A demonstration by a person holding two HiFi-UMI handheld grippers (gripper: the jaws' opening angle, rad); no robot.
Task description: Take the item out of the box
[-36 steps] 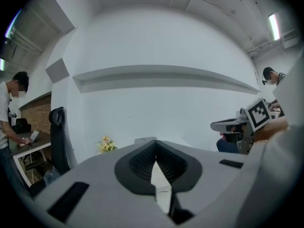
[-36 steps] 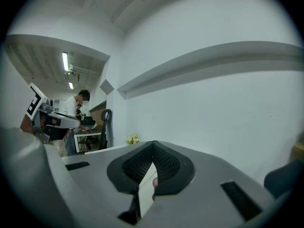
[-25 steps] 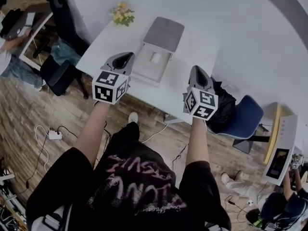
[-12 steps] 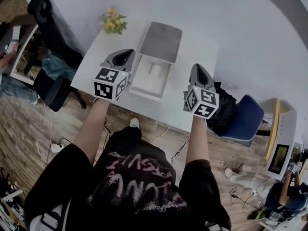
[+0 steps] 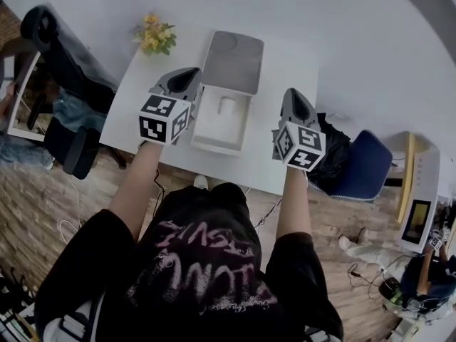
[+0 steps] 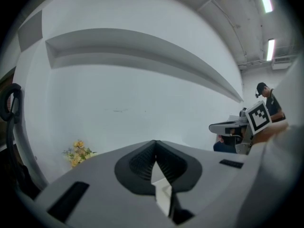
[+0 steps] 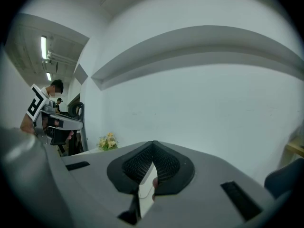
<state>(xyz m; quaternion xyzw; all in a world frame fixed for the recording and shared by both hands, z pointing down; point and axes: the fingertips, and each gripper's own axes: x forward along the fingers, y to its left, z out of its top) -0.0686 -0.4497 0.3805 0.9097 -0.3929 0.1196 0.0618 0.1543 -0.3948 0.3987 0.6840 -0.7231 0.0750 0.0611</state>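
An open white box (image 5: 205,138) lies on the white table (image 5: 288,66), its grey lid (image 5: 232,61) folded back on the far side. A small white item (image 5: 227,106) sits in the box's tray. My left gripper (image 5: 189,75) hovers just left of the box, jaws shut and empty. My right gripper (image 5: 292,93) hovers to the box's right, over the table, also shut with nothing in it. In the left gripper view the left gripper (image 6: 154,144) points at a bare wall; in the right gripper view the right gripper (image 7: 153,144) does the same.
A small bunch of yellow flowers (image 5: 152,35) stands at the table's far left corner. A black office chair (image 5: 53,45) is left of the table, a blue chair (image 5: 365,171) and a black bag (image 5: 330,152) to its right. Cables lie on the wooden floor.
The table and box have come nearer in the head view, and both grippers now stand further over the table on either side of the box. Both stayed shut.
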